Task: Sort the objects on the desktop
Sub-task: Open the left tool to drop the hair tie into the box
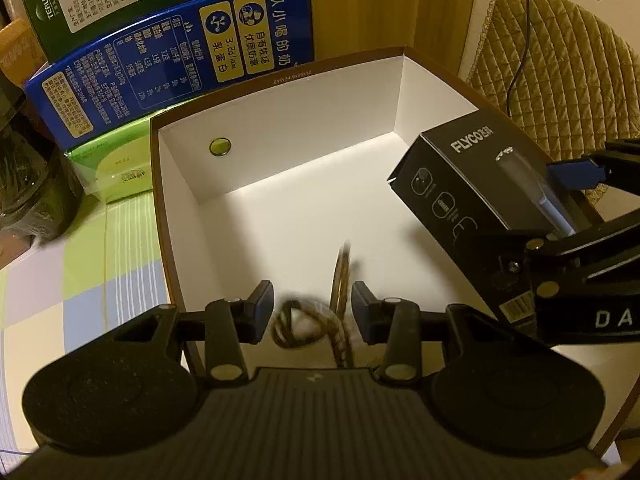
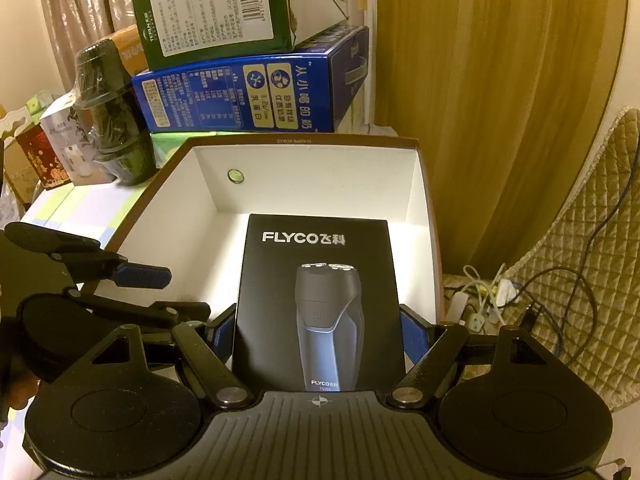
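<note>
My right gripper is clamped on both sides of the black shaver box, holding it tilted over the open white storage box — not yet set down inside. My left gripper hangs with its jaws apart and nothing between the pads, above a blurred brown braided cord that seems to lie in the box's near end. I judge the sorting about midway — cord apparently in, shaver box left to lower.
</note>
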